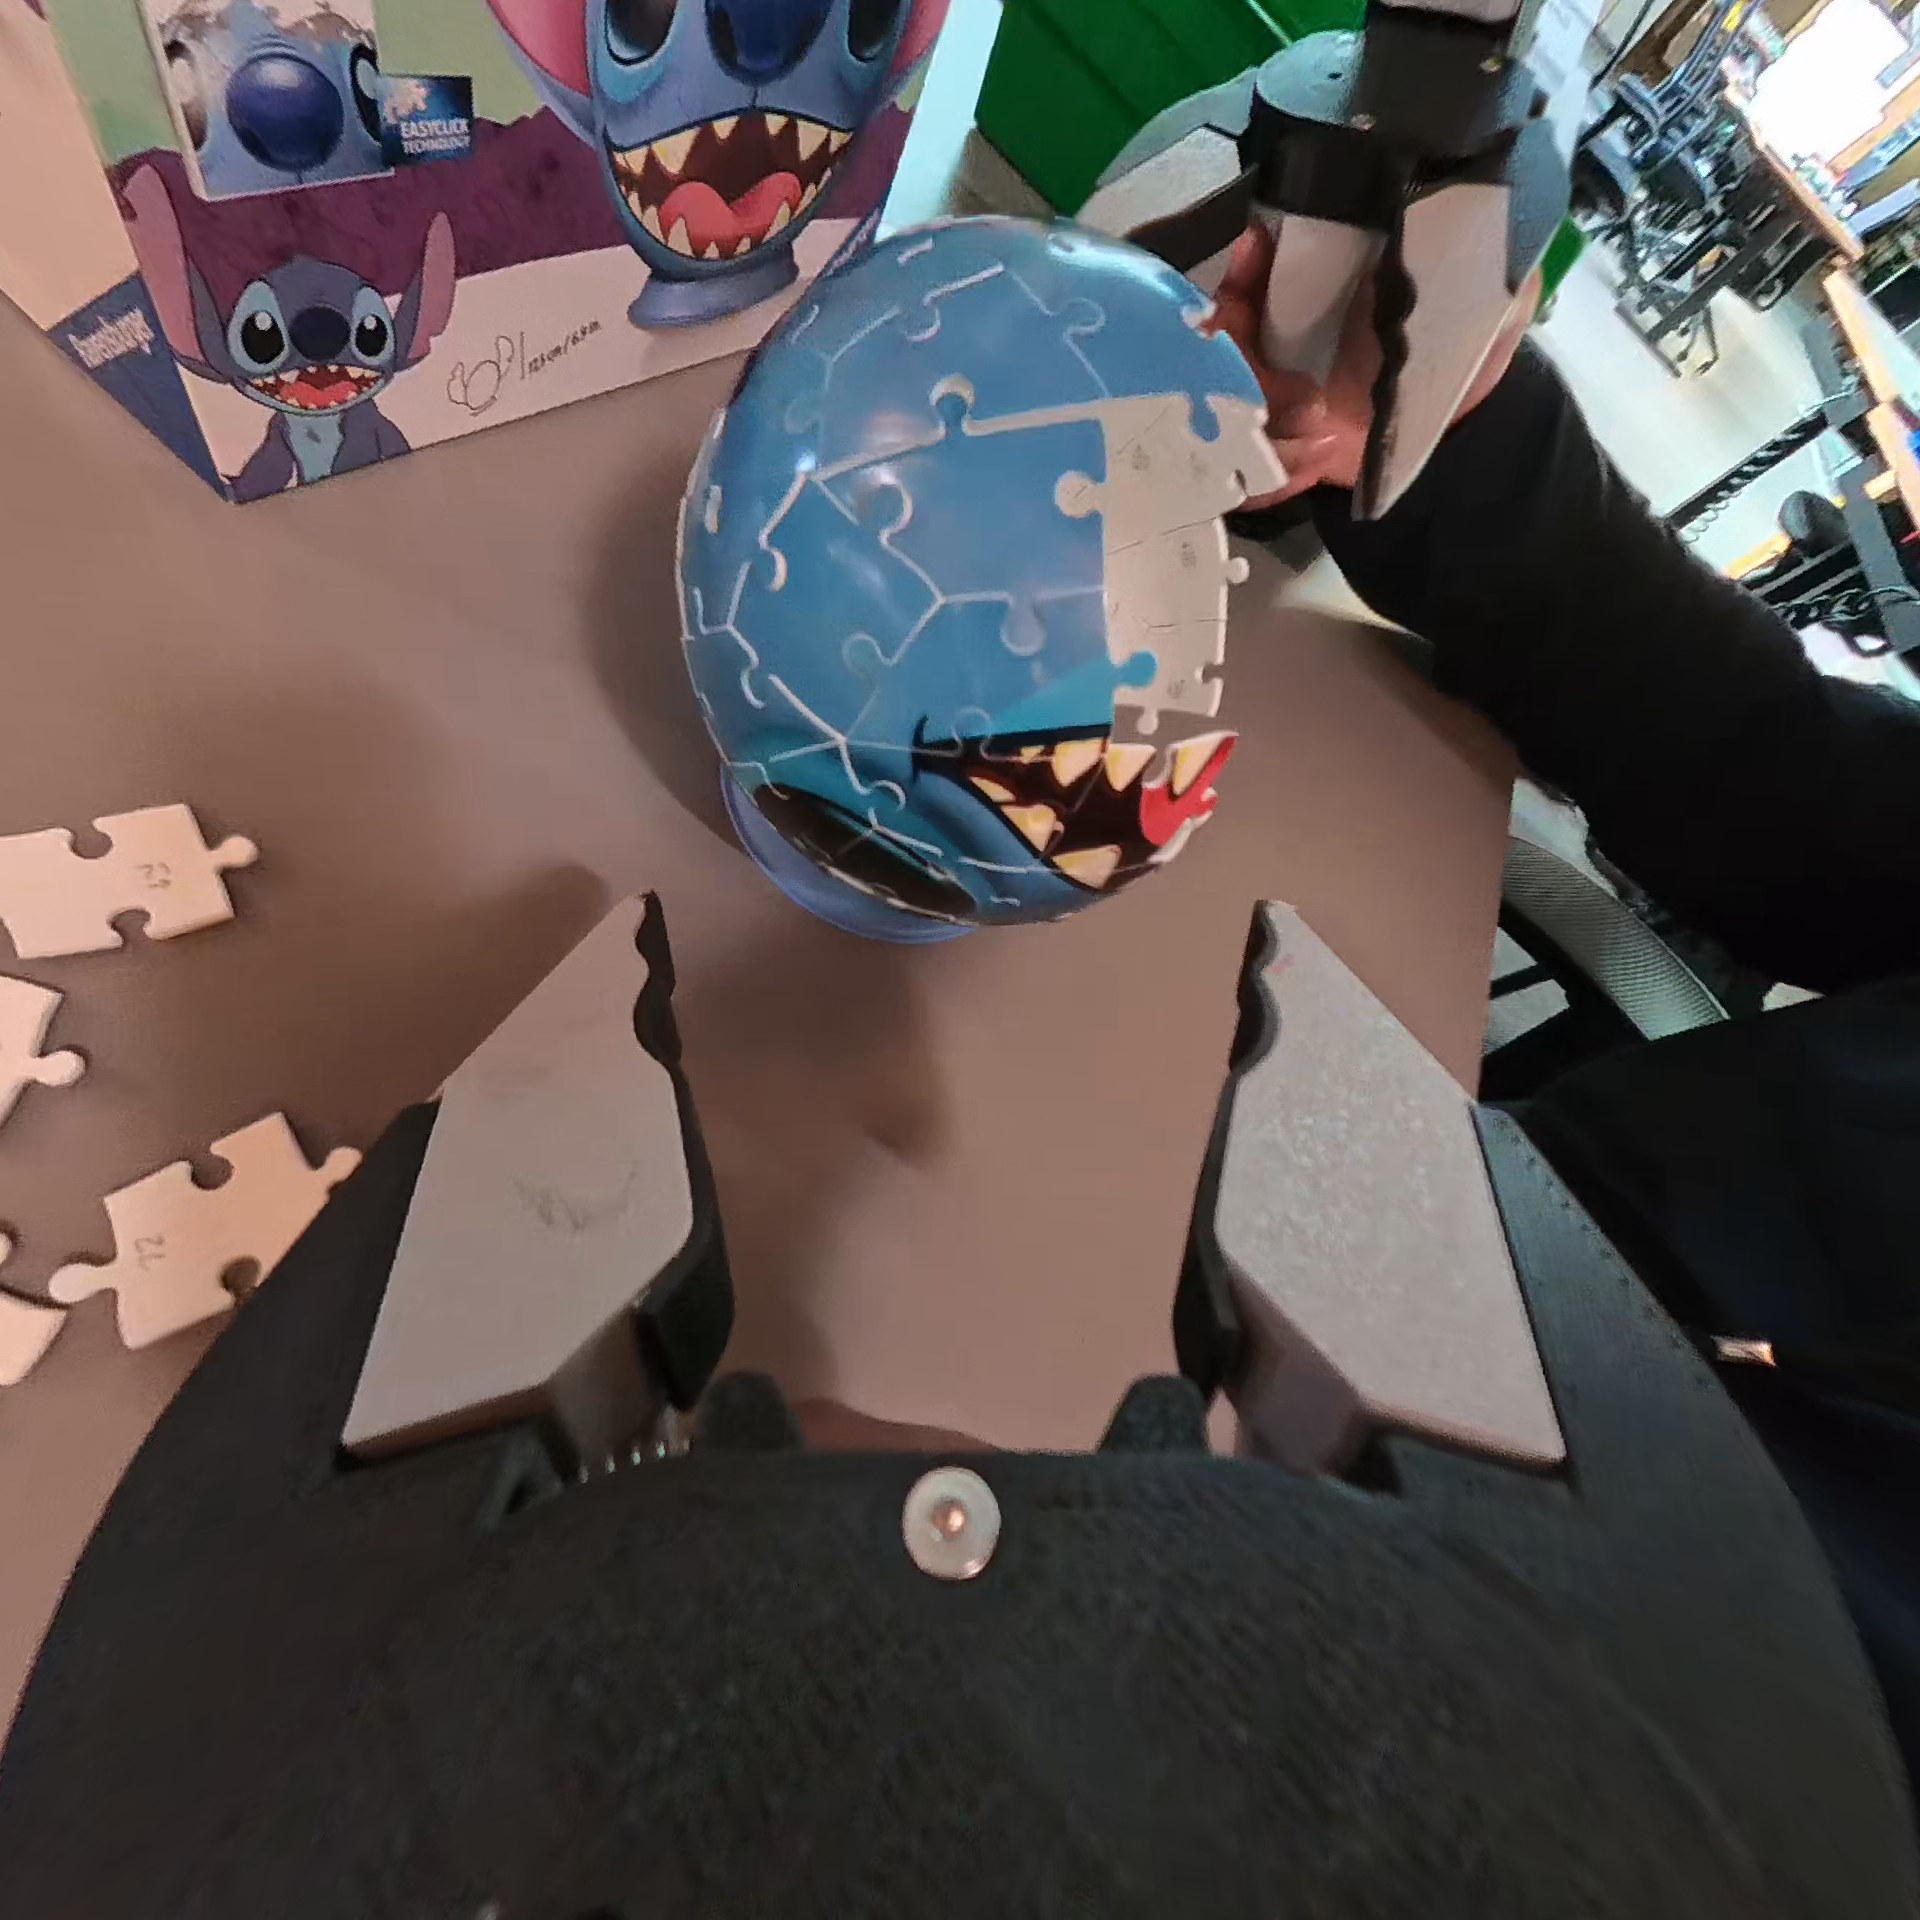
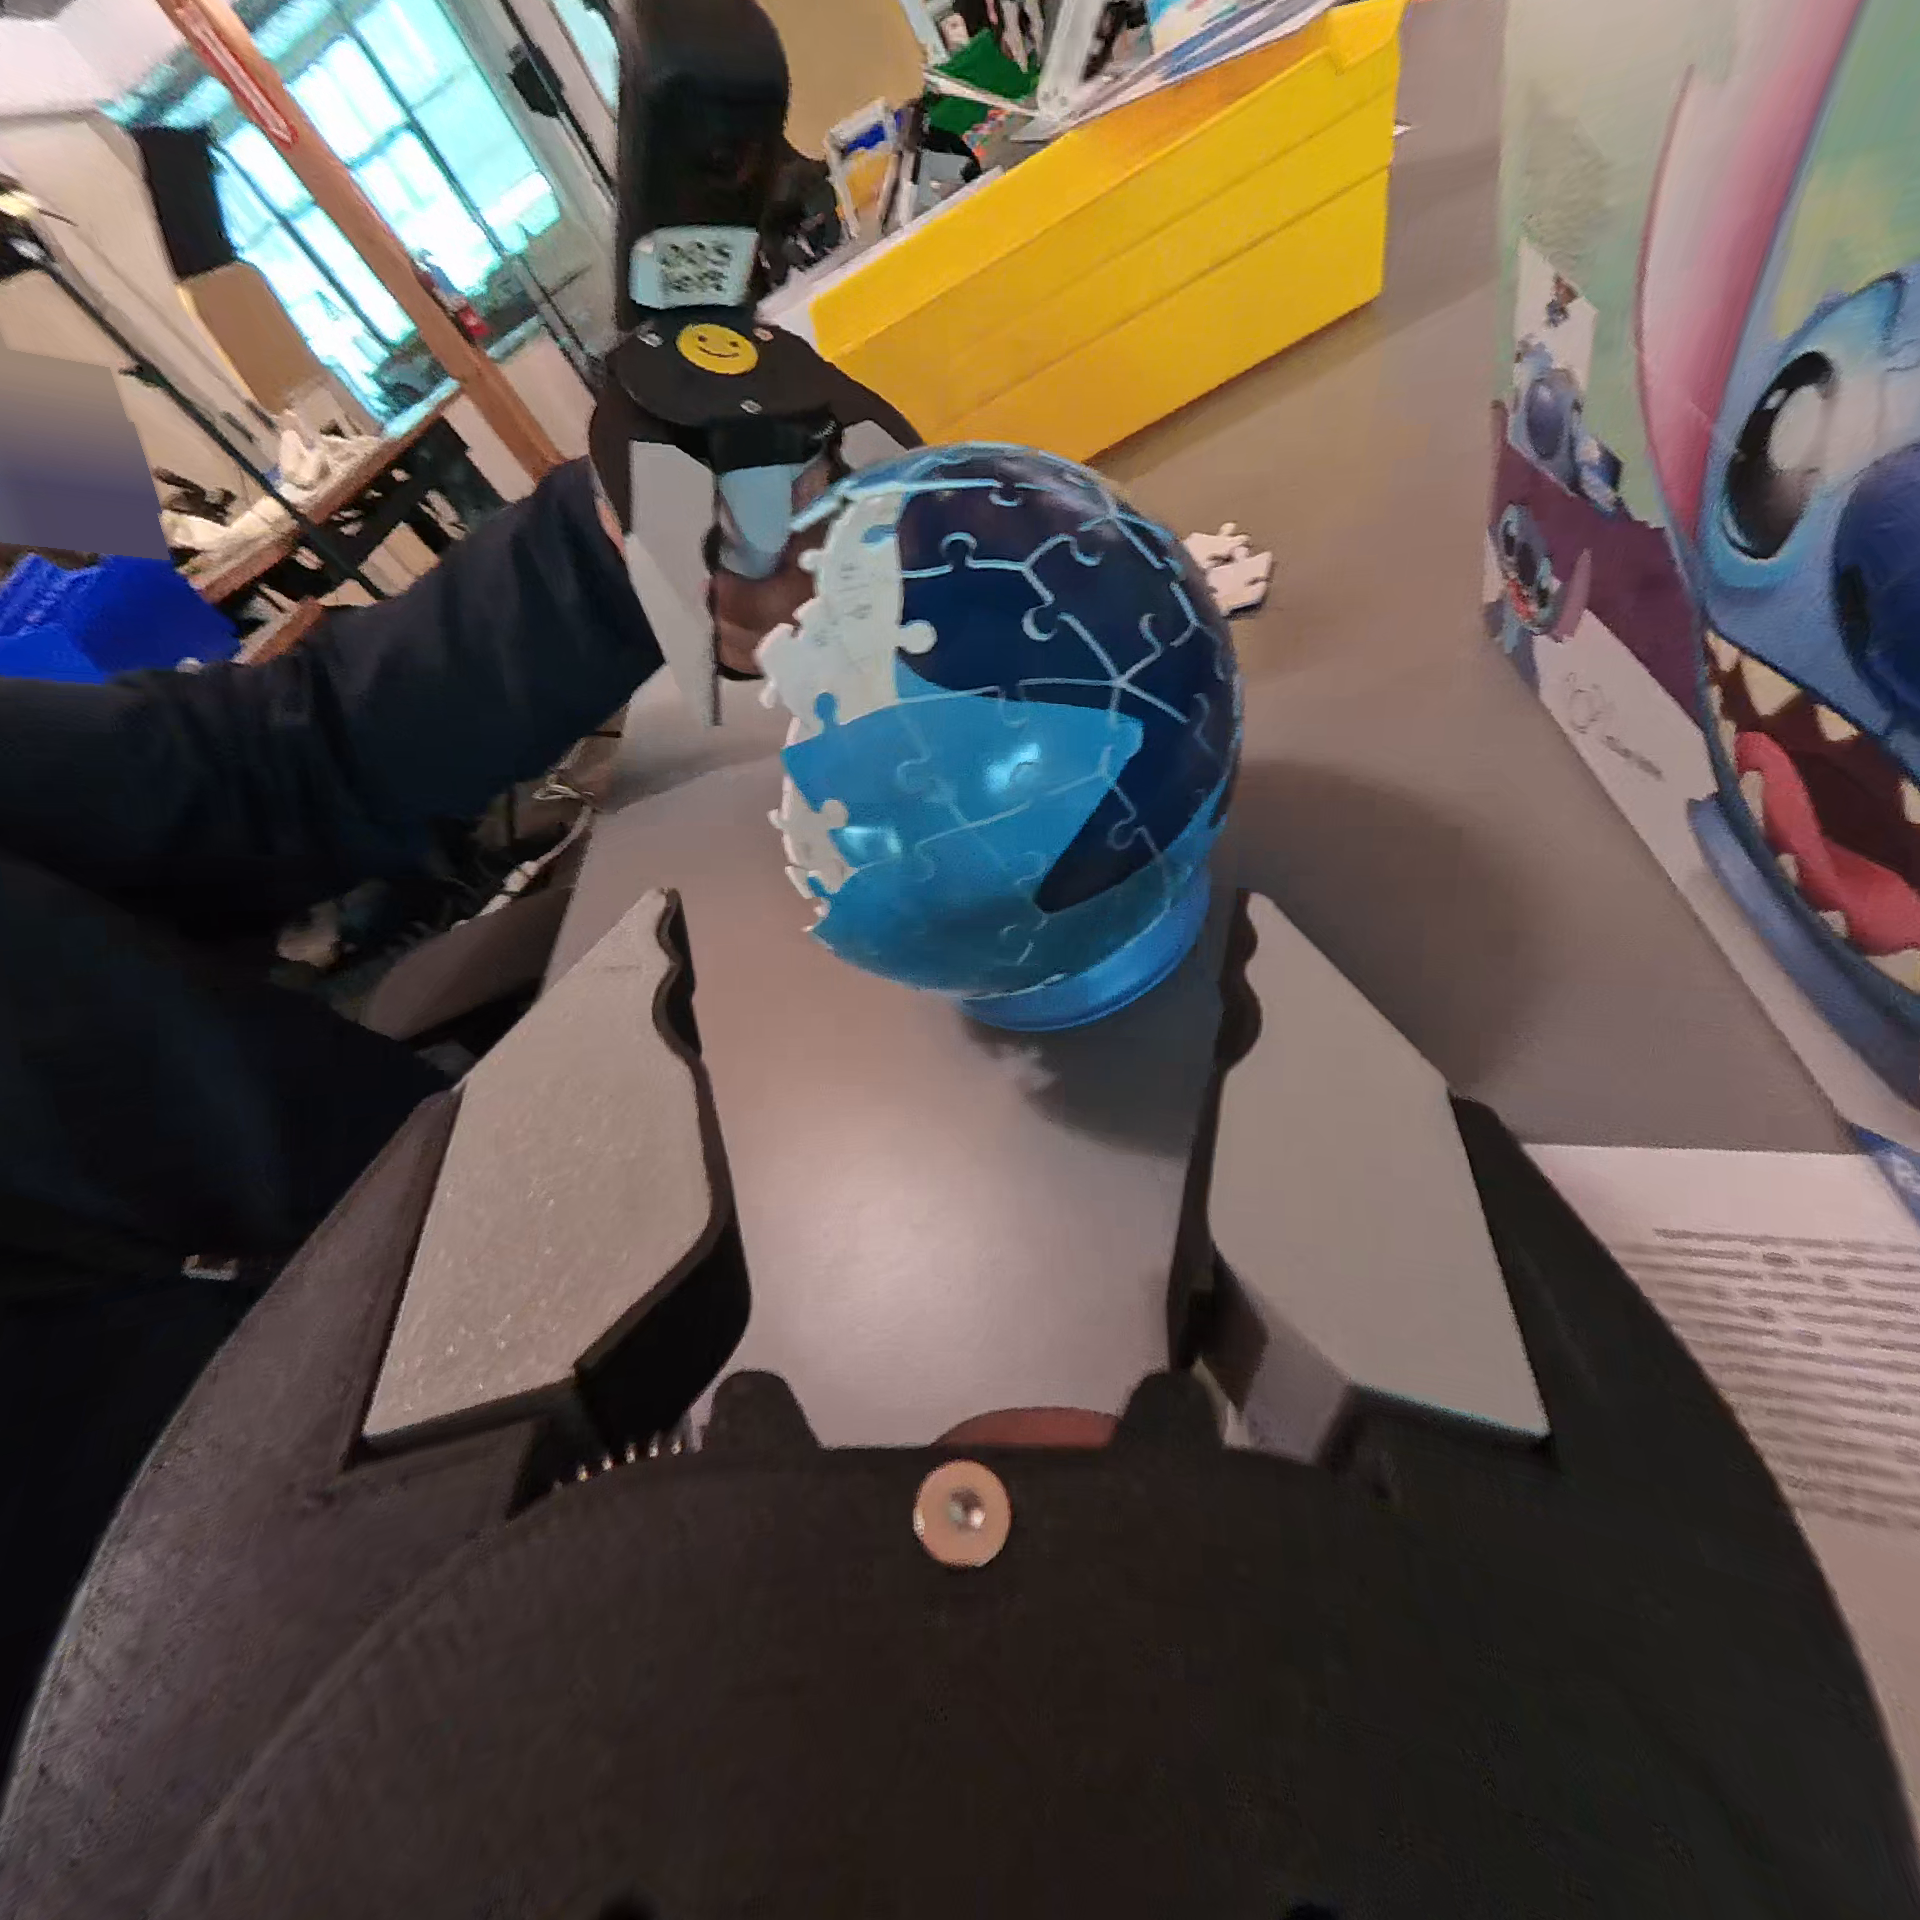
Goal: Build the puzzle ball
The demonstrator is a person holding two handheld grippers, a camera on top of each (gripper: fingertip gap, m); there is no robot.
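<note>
The partly built blue puzzle ball [image 1: 935, 582] sits tilted on a round blue stand [image 1: 831, 914] on the brown table. A gap on one side shows the white backs of its pieces [image 1: 1164, 520]. My left gripper [image 1: 956, 914] is open and empty, a little short of the stand. My right gripper [image 2: 956, 904] is open and empty, with its tips level with the stand [image 2: 1091, 997] on the other side of the ball [image 2: 1018, 727]. Each gripper also shows beyond the ball in the other view: the right one [image 1: 1351, 416], the left one [image 2: 727, 644].
The puzzle box [image 1: 416, 260] stands behind the ball, on the right in the right wrist view [image 2: 1766, 520]. Loose white face-down pieces [image 1: 114, 883] lie on the left. A printed sheet [image 2: 1787, 1299] lies near the right gripper. Yellow bins [image 2: 1122, 270] stand far back. The table edge [image 1: 1496, 831] is close.
</note>
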